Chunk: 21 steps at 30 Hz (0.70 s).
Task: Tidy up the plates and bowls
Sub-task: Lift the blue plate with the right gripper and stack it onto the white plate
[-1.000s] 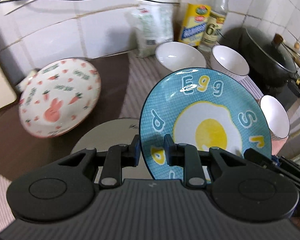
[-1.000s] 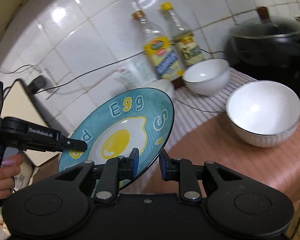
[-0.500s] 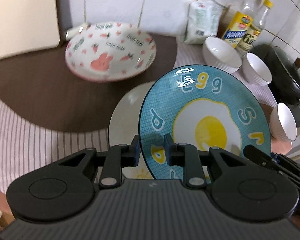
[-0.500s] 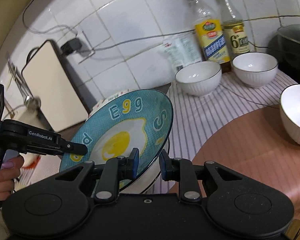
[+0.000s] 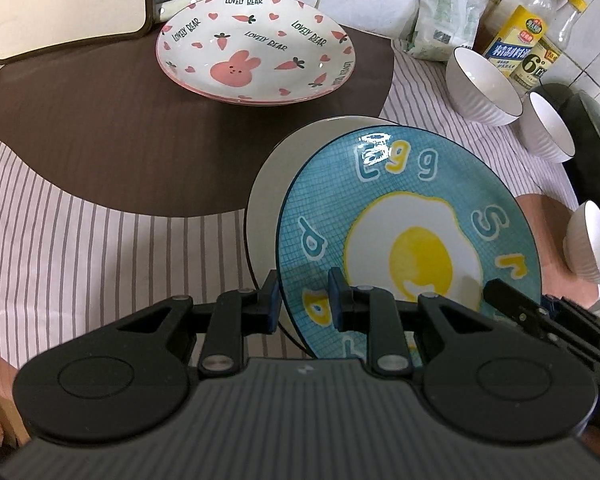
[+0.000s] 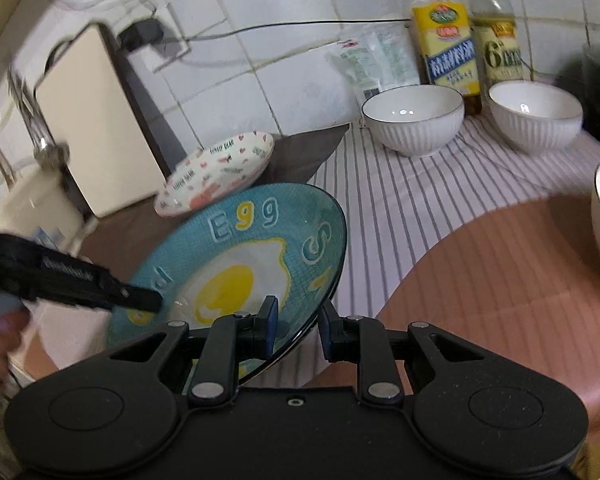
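Note:
A blue fried-egg plate (image 5: 412,240) is held between both grippers, tilted a little above a plain white plate (image 5: 276,168) on the striped cloth. My left gripper (image 5: 303,300) is shut on the blue plate's near left rim. My right gripper (image 6: 296,320) is shut on the blue plate (image 6: 240,264) at its right rim; its tip shows in the left wrist view (image 5: 508,300). A pink rabbit plate (image 5: 256,48) lies on the brown mat. Three white ribbed bowls (image 5: 480,88) (image 5: 548,128) (image 5: 592,244) stand at the right.
Two bottles (image 5: 520,36) and a white pouch (image 5: 440,16) stand against the tiled wall. A dark pot (image 5: 596,152) is at the far right. A cream board (image 5: 60,4) leans at the back left. A cable (image 6: 300,24) runs along the wall.
Both grippers have carried the blue plate down and leftwards, tilting it flatter, over the white plate. The views now look down on the table instead of at the wall.

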Motion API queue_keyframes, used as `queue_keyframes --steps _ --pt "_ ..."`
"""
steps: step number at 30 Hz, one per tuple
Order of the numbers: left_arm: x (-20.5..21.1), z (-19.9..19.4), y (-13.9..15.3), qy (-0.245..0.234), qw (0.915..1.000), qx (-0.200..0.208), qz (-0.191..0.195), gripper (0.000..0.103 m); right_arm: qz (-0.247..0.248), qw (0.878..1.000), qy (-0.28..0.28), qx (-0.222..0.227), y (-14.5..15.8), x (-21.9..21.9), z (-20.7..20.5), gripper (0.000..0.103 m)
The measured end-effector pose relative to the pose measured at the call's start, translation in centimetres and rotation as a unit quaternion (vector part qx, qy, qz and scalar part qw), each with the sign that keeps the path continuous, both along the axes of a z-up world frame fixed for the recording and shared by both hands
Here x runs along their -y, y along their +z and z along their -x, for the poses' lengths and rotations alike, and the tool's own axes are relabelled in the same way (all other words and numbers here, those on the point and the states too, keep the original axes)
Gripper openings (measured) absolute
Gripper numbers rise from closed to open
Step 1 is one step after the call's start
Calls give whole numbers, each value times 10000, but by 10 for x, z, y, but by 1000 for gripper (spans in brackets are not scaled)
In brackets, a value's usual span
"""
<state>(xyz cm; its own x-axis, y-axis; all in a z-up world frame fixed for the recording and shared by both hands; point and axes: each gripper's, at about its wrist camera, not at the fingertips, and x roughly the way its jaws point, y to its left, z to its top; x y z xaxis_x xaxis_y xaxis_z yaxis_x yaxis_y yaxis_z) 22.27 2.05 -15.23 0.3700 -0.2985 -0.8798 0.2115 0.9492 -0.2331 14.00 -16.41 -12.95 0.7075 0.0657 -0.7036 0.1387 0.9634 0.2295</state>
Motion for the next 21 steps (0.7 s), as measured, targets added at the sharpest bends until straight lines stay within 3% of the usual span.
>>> queue_keyframes --steps 14,21 --pt "3 1 -3 361 9993 -77 34 22 226 9997 75 -61 2 5 -17 28" --pt "12 3 -7 476 9988 -62 -135 22 123 9998 108 -141 -6 13 -19 28"
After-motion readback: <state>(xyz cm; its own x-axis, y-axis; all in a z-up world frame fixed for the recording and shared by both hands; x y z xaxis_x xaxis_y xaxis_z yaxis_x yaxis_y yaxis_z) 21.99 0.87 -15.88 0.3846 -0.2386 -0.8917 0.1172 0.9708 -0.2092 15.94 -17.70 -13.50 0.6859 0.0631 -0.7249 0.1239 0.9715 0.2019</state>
